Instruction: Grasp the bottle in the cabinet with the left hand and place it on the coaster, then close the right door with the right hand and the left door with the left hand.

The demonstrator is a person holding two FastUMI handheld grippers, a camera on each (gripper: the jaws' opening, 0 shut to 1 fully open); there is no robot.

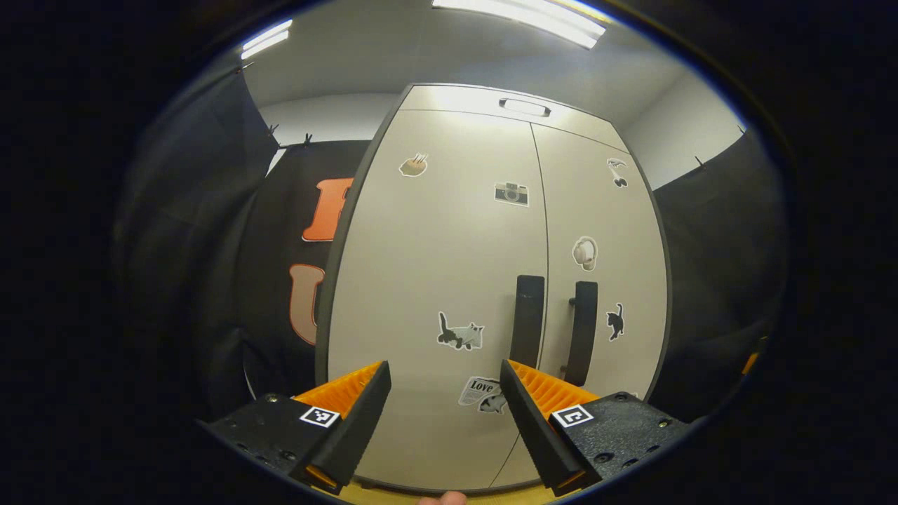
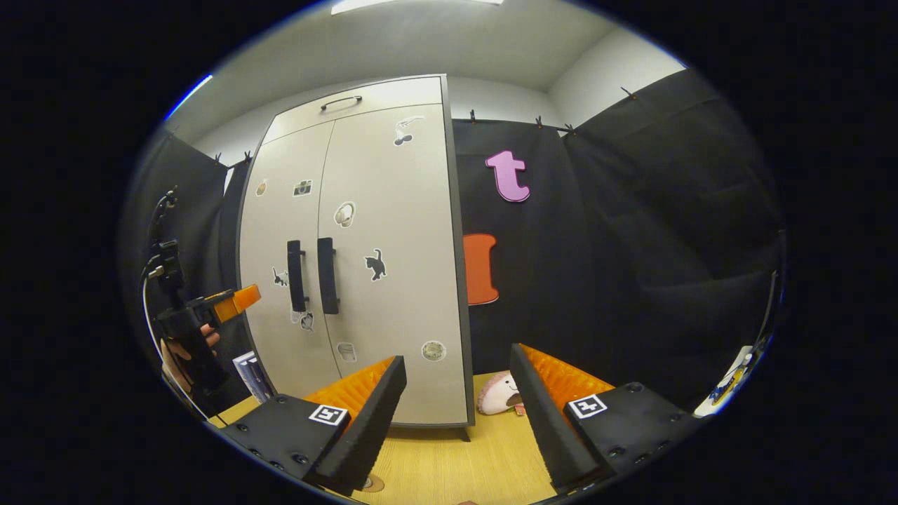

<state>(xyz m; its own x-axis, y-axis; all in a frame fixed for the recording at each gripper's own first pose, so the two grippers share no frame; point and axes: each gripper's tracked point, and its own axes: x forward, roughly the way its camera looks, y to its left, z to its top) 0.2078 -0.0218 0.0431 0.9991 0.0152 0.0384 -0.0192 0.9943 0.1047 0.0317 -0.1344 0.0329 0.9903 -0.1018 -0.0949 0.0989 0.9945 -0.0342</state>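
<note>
Before the cabinet [image 1: 491, 280], doors shut, I hold my left gripper [image 1: 445, 414] and right gripper [image 2: 456, 414] spread, empty.

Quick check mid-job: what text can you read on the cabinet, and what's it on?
"Love": newspaper-style sticker low on the beige cabinet's left door.
Smaller print beneath it: too blurred to read.
Round sticker low on the right door: too small to read.
Other stickers: pictures, no words.

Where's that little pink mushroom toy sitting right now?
In the right gripper view, the mushroom toy lies on the wooden table, just right of the cabinet, against the black cloth.
</note>
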